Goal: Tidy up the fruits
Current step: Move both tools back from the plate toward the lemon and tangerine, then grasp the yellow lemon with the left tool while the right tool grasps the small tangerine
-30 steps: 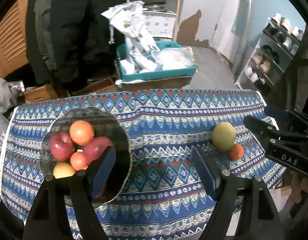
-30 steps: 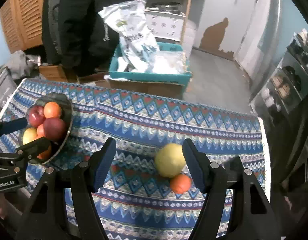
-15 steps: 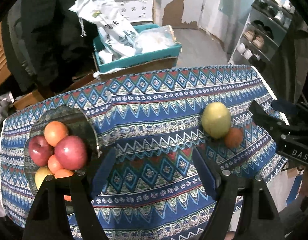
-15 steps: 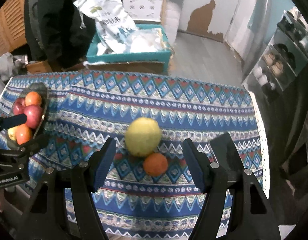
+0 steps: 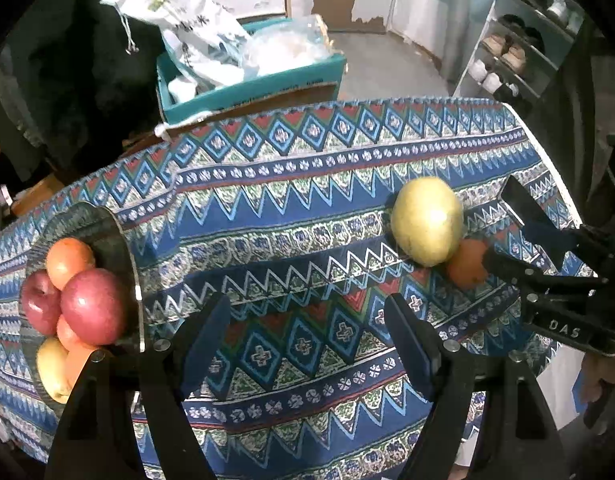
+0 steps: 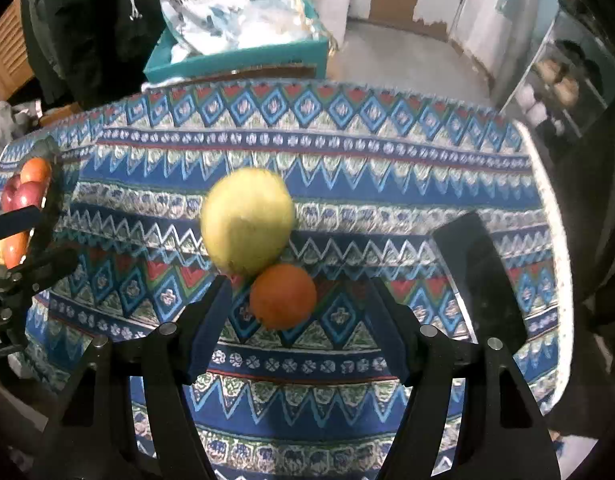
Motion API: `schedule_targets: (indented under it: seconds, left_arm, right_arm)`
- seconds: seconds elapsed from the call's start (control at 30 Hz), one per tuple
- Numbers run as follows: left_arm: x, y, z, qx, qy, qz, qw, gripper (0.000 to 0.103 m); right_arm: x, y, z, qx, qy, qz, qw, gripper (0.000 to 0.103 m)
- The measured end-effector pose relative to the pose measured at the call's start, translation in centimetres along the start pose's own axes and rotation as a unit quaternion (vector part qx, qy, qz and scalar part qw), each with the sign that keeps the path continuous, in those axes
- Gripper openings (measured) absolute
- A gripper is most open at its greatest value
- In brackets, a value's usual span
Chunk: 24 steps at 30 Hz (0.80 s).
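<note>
Desk under patterned cloth, wide bare middle for travel. Plate near left edge, heaped with fruit, likely the collecting spot. Yellow fruit touching small orange, well apart from plate. Right gripper open, straddling orange; left gripper open, empty.

- Table under a cloth; plate at its 9 o'clock edge, fruit piled on it.
- Two apples on top of the pile, an orange touching them at 12 o'clock.
- Toward 3 o'clock on the cloth: big round fruit, small orange touching it at 5 o'clock.
- Flat slab at 3 o'clock of that pair, near the table edge.
- Box of bags on the floor behind the table, 12 o'clock.
- Shelves at 2 o'clock.
</note>
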State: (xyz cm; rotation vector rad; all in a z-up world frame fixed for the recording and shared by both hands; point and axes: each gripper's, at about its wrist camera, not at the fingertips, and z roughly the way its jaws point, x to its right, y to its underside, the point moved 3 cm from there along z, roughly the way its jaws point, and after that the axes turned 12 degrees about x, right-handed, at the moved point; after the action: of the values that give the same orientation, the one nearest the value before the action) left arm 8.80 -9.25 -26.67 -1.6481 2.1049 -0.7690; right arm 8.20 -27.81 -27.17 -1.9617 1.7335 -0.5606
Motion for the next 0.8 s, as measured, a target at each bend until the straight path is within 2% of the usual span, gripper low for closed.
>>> schedule_targets:
  seconds: [0.57, 0.67, 0.73, 0.8]
  left_arm:
    - [0.6, 0.6, 2.8, -0.021, 0.010, -0.009, 0.9997, 0.080]
    - [0.7, 0.5, 2.9, -0.021, 0.015, -0.011, 0.9996, 0.080]
    - [0.7, 0.5, 3.0, -0.021, 0.017, -0.013, 0.9996, 0.080]
    - [0.9, 0.4, 3.2, -0.023, 0.021, -0.016, 0.9994, 0.080]
  right_arm:
    - [-0.5, 1.6, 4.5, -0.042, -0.030, 0.000, 0.999, 0.069]
    - [-0.7, 1.7, 5.0, -0.043, -0.037, 0.004, 0.998, 0.063]
    - [-0.8, 1.8, 5.4, -0.047, -0.041, 0.004, 0.998, 0.052]
    - [-1.0, 2.1, 5.8, -0.052, -0.042, 0.005, 0.998, 0.048]
